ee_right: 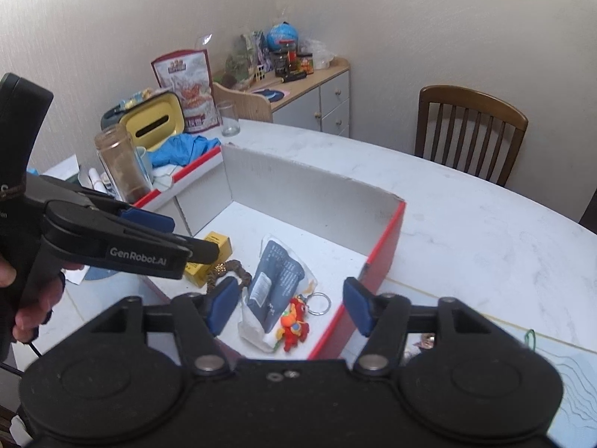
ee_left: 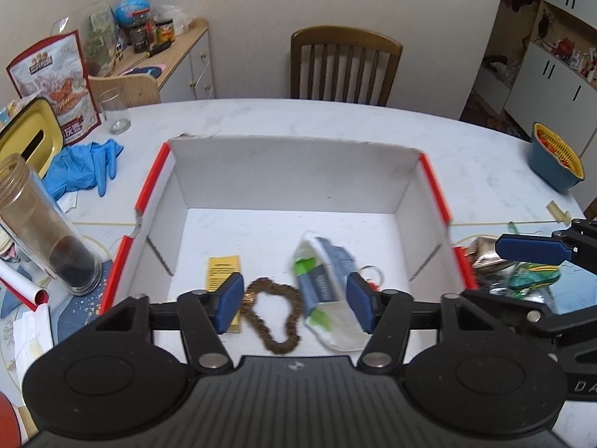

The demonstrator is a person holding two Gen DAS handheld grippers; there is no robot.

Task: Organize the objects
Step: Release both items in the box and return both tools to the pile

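Observation:
A white cardboard box with red edges stands open on the marble table. On its floor lie a small yellow box, a brown bead bracelet, a blue-grey packet and a red-orange toy keychain. My left gripper hovers open above the bracelet and packet, touching neither. My right gripper hovers open above the packet and keychain, with nothing between its pads. In the right wrist view the left gripper reaches in from the left, held by a hand.
Left of the box stand a tall clear jar, blue gloves, a drinking glass, a yellow tin and a snack bag. A blue-and-yellow bowl sits far right. Crumpled wrappers lie right of the box. A wooden chair stands behind the table.

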